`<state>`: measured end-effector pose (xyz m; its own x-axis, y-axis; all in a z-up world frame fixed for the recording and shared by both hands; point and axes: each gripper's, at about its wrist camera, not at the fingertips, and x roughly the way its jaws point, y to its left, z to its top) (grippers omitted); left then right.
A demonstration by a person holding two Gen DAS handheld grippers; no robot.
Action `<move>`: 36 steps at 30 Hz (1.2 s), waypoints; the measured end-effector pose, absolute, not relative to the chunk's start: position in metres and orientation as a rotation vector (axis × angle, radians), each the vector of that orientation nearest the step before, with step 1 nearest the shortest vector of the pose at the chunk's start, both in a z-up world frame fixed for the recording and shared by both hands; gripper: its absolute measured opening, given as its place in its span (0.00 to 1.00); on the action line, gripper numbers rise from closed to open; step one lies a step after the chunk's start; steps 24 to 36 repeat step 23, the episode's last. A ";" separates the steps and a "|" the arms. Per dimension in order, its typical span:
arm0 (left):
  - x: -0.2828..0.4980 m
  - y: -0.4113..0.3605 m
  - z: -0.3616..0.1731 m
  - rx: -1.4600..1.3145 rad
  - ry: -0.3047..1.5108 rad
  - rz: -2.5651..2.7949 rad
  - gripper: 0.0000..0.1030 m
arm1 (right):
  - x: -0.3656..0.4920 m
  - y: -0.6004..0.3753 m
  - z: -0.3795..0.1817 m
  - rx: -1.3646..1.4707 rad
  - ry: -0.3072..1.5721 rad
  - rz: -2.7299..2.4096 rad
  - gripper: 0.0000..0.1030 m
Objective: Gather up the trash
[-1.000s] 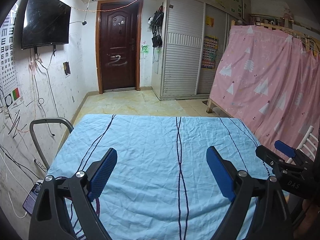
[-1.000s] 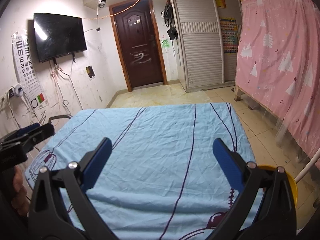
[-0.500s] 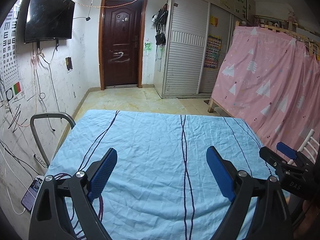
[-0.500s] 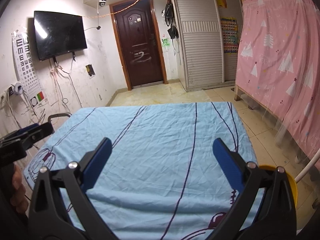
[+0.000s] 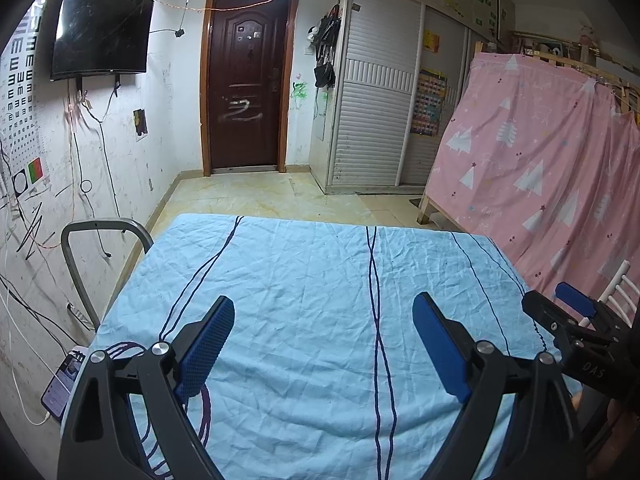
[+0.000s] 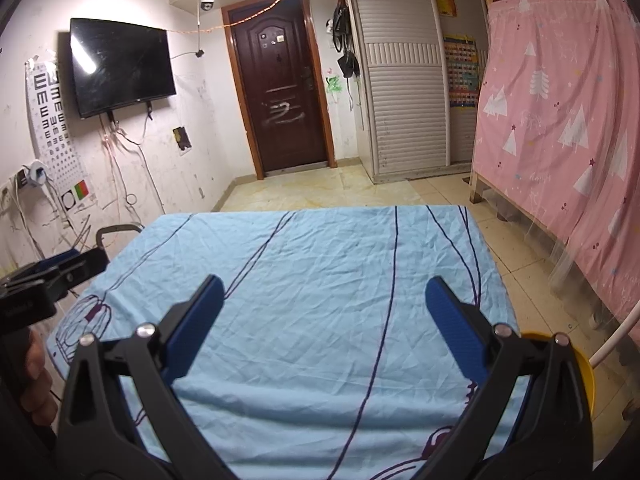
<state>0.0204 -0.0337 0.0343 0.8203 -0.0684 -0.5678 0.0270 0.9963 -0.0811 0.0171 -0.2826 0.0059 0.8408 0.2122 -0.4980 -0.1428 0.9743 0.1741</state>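
No trash shows in either view. A table under a wrinkled light blue cloth (image 5: 312, 300) with dark line drawings fills the foreground; it also shows in the right wrist view (image 6: 320, 280). My left gripper (image 5: 320, 344) is open and empty above the cloth's near part. My right gripper (image 6: 324, 320) is open and empty above the cloth. The right gripper shows at the right edge of the left wrist view (image 5: 568, 320). The left gripper shows at the left edge of the right wrist view (image 6: 48, 276). A yellow bin rim (image 6: 580, 364) sits low at the table's right side.
A grey metal chair frame (image 5: 100, 240) stands at the table's left, by the cabled wall. A phone (image 5: 62, 384) lies lower left. A pink curtain (image 5: 560, 184) hangs on the right. A dark door (image 5: 244, 80), white wardrobe (image 5: 380, 92) and tiled floor (image 5: 256, 196) lie beyond.
Both views have tilted up slightly, so the table sits lower in frame and more wall shows. Both grippers stay open and empty.
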 end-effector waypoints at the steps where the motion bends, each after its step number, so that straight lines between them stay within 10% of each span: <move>1: 0.021 -0.033 0.034 -0.070 0.607 -0.050 0.80 | 0.018 -0.282 0.006 0.133 0.541 0.188 0.94; 36: 0.023 -0.024 0.030 -0.094 0.618 -0.041 0.80 | 0.018 -0.277 0.003 0.128 0.550 0.190 0.94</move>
